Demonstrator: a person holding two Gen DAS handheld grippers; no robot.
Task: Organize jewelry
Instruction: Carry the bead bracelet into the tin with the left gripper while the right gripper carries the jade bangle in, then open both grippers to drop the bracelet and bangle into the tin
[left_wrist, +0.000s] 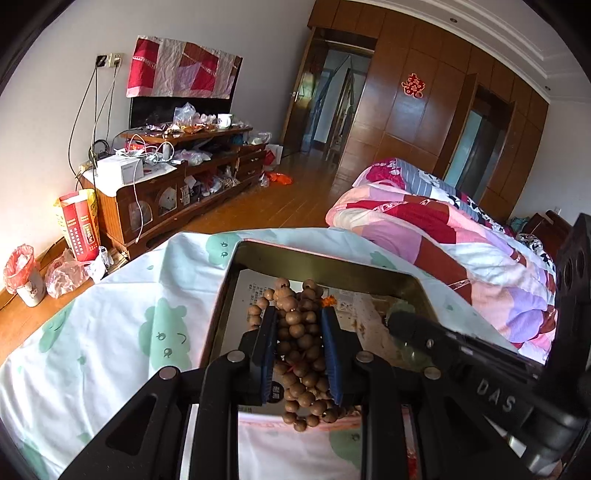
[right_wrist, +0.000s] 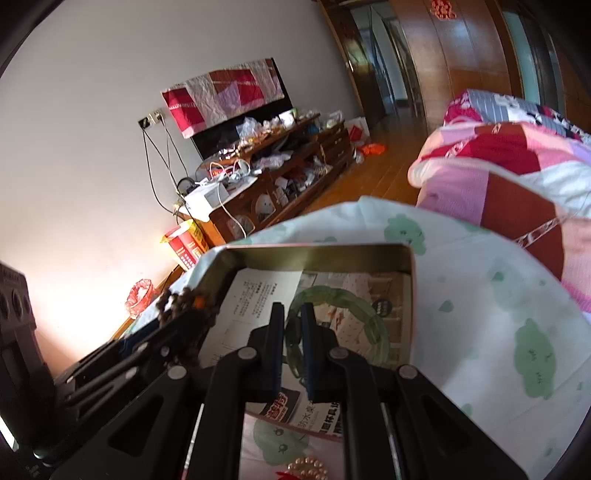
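My left gripper (left_wrist: 298, 315) is shut on a bunch of brown wooden prayer beads (left_wrist: 300, 354), which hang between its blue pads over the open metal tin (left_wrist: 236, 280). In the right wrist view my right gripper (right_wrist: 292, 309) is shut on a green jade-like bracelet (right_wrist: 354, 306), held above the same tin (right_wrist: 317, 254), whose floor is lined with printed paper. The left gripper with its beads (right_wrist: 181, 302) shows at the tin's left edge there. The right gripper's fingers (left_wrist: 410, 325) reach into the tin from the right in the left wrist view.
The tin lies on a bed sheet (left_wrist: 122, 302) printed with green shapes. A pearl-and-gold piece (right_wrist: 308, 467) lies on the sheet near the bottom edge. A patchwork quilt (left_wrist: 424, 229) is heaped at the right. A cluttered wooden cabinet (left_wrist: 177, 184) stands across the floor.
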